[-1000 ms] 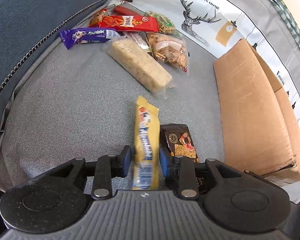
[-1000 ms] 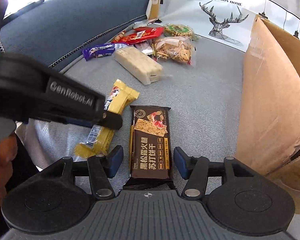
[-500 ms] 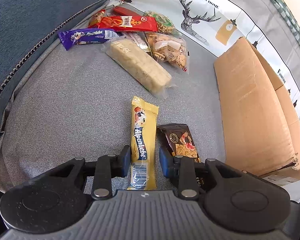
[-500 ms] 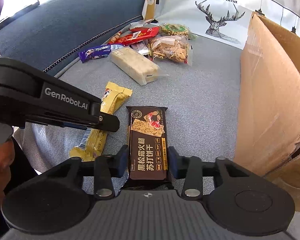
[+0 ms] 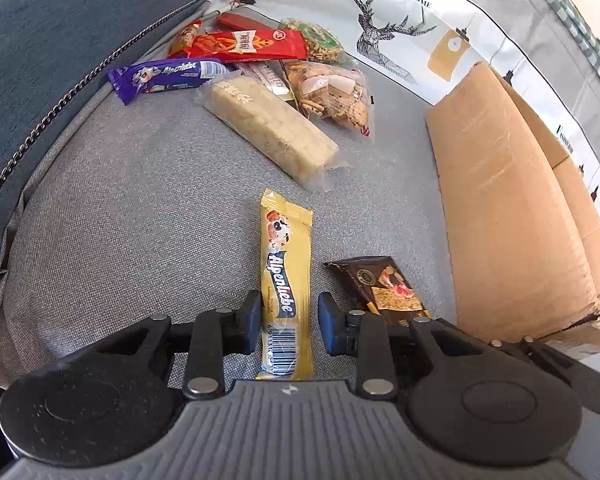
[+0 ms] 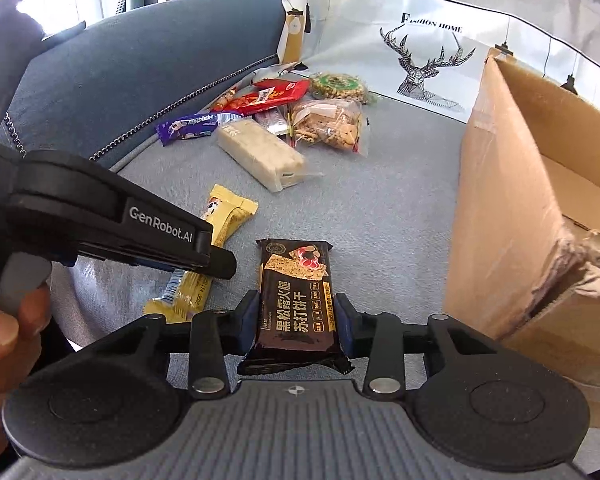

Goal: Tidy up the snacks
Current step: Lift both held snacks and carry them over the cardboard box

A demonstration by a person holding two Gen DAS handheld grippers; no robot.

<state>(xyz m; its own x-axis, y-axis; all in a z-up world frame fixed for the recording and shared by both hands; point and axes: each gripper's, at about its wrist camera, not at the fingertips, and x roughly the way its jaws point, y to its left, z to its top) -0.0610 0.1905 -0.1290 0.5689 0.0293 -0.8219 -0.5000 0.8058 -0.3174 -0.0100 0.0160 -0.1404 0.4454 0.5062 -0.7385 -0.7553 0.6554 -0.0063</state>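
Lying on a grey woven sofa cushion (image 5: 132,200), the snacks are mostly flat foil or clear plastic packs. The right gripper (image 6: 296,322) pinches a dark brown cracker pack (image 6: 294,300) printed with Chinese characters; its blue pads press both long edges, and the jaws have just been closing from a wide stance a second ago onto the pack. The left gripper (image 5: 287,322) straddles a slim yellow bar (image 5: 286,280) labelled "Alpenliebe" with a barcode at its near end; its jaws have just been narrowing, yet slight gaps show beside the wrapper, so they do not grip it. The bar, twisted on edge a second ago, now lies flat and face up.

Farther back sit a purple Alpenliebe bar (image 5: 166,76), a long pale block in clear film (image 5: 270,132), a red packet (image 5: 244,45), a clear bag of mixed biscuits (image 5: 330,94) and a round green-rimmed nut cake (image 5: 318,42). A corrugated cardboard box (image 6: 512,184) with a torn corner stands open at the right. Behind it, a white cloth (image 6: 428,60) bears a geometric stag and "Fashion Home". The left tool's black arm reads "GenRobot.AI".
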